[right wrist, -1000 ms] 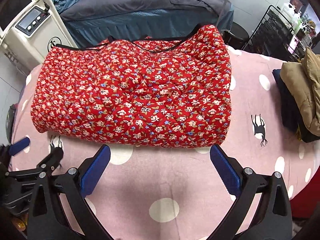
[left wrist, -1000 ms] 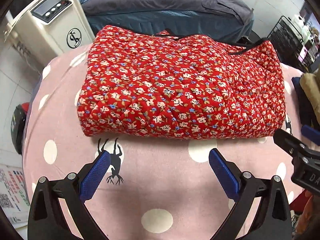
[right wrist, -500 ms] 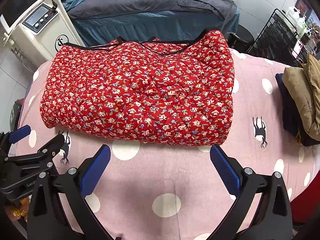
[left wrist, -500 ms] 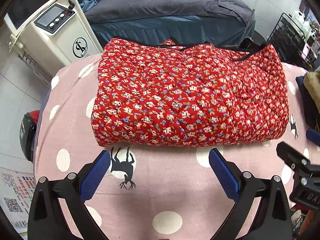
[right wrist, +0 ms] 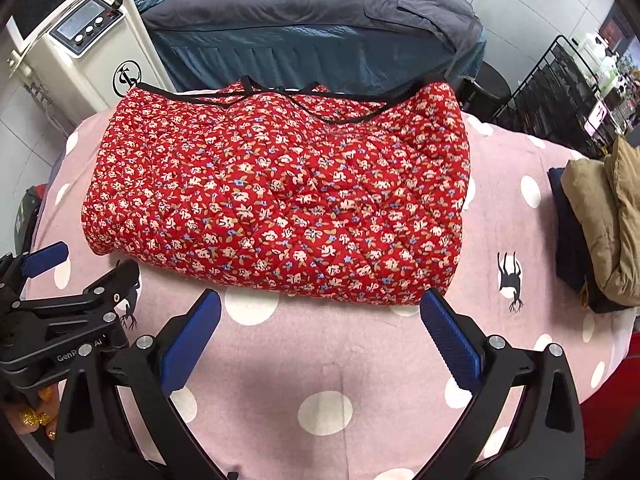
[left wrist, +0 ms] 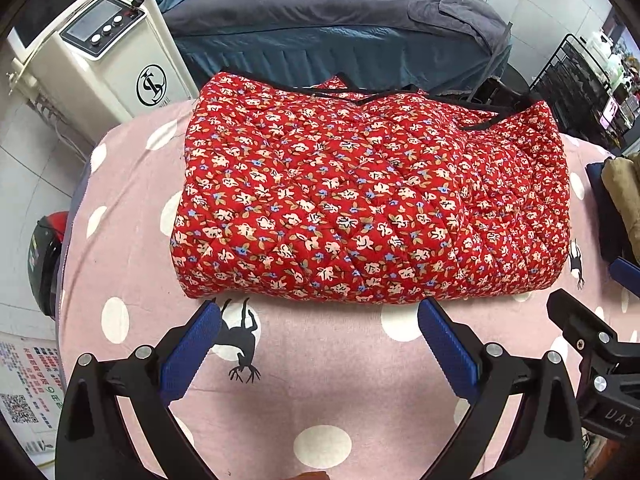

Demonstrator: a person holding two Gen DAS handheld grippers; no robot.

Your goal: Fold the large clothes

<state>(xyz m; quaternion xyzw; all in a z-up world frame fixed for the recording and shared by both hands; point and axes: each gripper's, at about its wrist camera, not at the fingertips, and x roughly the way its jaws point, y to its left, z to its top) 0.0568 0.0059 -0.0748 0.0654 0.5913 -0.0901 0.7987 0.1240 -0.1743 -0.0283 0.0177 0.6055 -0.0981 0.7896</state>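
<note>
A red quilted garment with a small flower print and black trim (left wrist: 360, 204) lies folded into a thick rectangle on the pink polka-dot table (left wrist: 320, 392); it also shows in the right wrist view (right wrist: 280, 200). My left gripper (left wrist: 318, 316) is open and empty, just short of the garment's near edge. My right gripper (right wrist: 320, 308) is open and empty, also just short of the near edge. Each gripper shows at the side of the other's view: the right one (left wrist: 584, 296) and the left one (right wrist: 92, 258).
A stack of folded clothes, tan on navy (right wrist: 596, 224), sits at the table's right edge. A white machine with a screen (left wrist: 100, 52) stands at the back left. A dark covered bed (left wrist: 340, 28) lies behind the table. A black wire rack (right wrist: 560, 96) stands at the back right.
Both grippers have drawn back and lifted from the garment, so it looks smaller and farther off. Both stay open. The garment has not moved.
</note>
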